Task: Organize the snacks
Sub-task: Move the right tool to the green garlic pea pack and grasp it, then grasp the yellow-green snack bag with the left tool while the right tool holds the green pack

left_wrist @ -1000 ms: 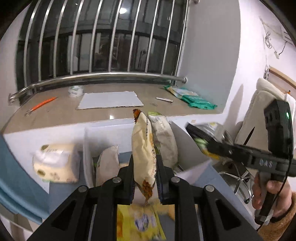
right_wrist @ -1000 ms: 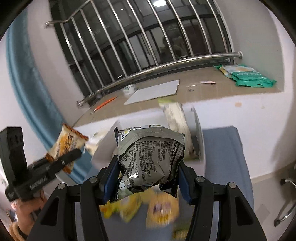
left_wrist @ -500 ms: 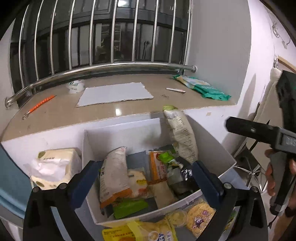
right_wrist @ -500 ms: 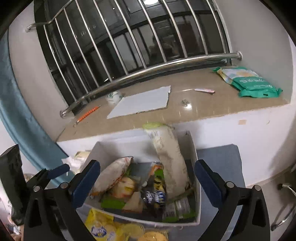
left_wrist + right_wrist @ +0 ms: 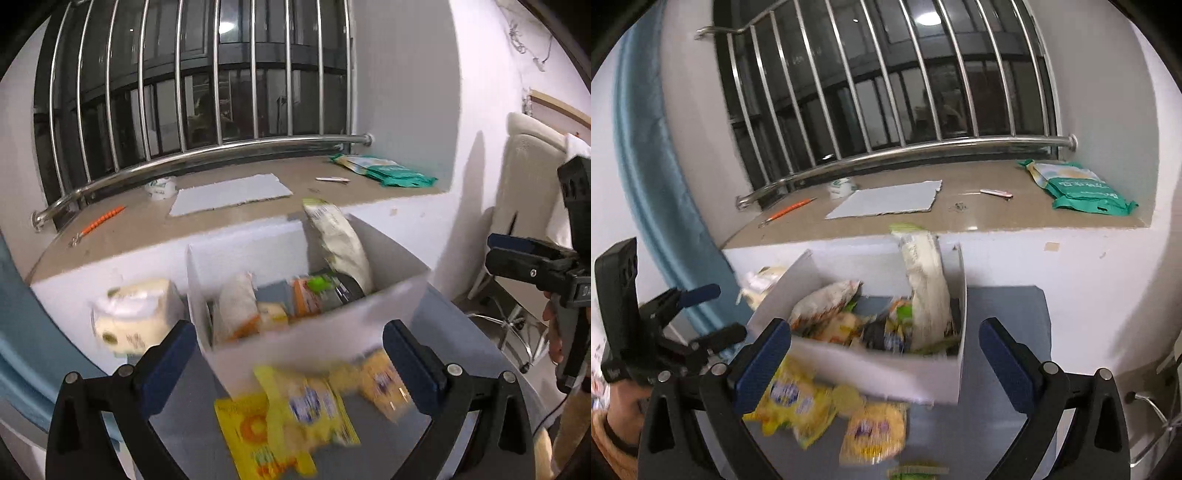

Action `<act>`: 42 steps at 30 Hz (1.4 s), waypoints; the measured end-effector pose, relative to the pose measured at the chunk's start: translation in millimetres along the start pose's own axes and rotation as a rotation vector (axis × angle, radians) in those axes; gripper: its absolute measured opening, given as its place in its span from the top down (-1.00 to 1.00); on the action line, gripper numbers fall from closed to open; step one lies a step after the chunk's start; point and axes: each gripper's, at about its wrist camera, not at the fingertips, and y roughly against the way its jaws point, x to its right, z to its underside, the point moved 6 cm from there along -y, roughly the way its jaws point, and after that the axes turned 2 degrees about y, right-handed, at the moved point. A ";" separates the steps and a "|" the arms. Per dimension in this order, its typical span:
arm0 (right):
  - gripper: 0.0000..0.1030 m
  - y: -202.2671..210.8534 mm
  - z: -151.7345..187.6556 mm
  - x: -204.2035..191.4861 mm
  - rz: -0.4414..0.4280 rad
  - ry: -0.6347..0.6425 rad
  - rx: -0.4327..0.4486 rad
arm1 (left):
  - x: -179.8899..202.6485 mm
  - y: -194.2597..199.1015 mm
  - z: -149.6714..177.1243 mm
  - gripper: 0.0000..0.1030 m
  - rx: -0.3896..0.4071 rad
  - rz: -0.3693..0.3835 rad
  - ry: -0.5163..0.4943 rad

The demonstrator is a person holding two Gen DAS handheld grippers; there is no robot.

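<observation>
A white open box (image 5: 317,339) (image 5: 886,373) stands on a grey-blue surface below the window ledge, with several snack bags inside. A tall pale bag (image 5: 338,243) (image 5: 925,288) leans upright at its back right. Yellow snack packets (image 5: 303,410) (image 5: 809,402) lie in front of the box. My left gripper (image 5: 291,354) is open and empty, its jaws wide apart just before the box's front wall. My right gripper (image 5: 884,354) is also open and empty, in front of the box. Each gripper shows at the edge of the other's view.
A pack of tissues (image 5: 136,321) lies left of the box. The stone ledge (image 5: 221,218) holds a grey sheet (image 5: 886,201), an orange pen (image 5: 99,221), a tape roll and green packs (image 5: 1078,190). A blue curtain (image 5: 653,177) hangs left; a chair (image 5: 524,206) stands right.
Both grippers let go of their bags, which now lie in the box, and opened wide. Both then drew back from the box, so the yellow packets in front show more.
</observation>
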 end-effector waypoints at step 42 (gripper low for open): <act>0.00 -52.6 161.2 31.1 0.174 -0.041 -0.303 | -2.9 67.2 189.0 -1.00 -0.135 0.031 0.245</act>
